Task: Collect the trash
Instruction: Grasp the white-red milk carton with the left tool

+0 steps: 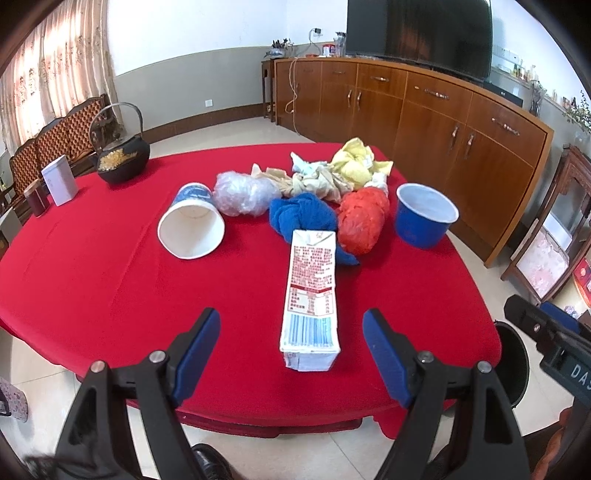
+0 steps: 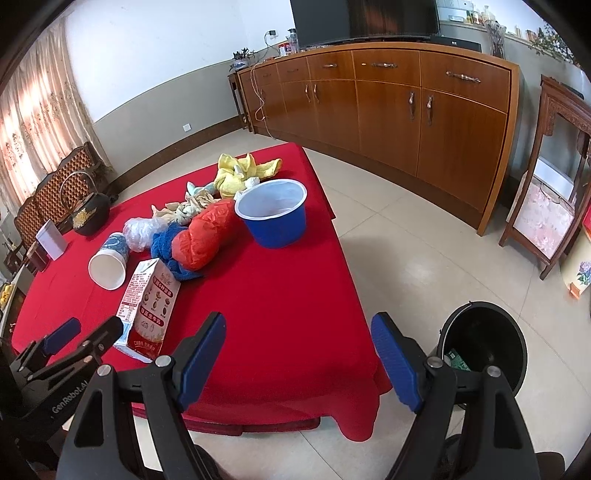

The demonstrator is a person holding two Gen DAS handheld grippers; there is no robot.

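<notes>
Left tongs [image 1: 291,332], right tongs [image 2: 298,334]: blk frames, blue pads, silver screws

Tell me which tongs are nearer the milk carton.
Left. The left tongs are open, with the milk carton lying between their tips. The right tongs are open too, off to the carton's right, toward the black bin.

Blue cloth [image 1: 301,216]: near part hidden behind milk carton [image 1: 311,295].
Carton print: too small to read.
Black bin [image 2: 484,343]: near rim hidden behind right gripper's finger; green item inside partly covered, unidentifiable.
Sideboard clutter [image 1: 330,48]: too small to identify.
Television [image 1: 419,33]: top cut off by frame edge.
</notes>
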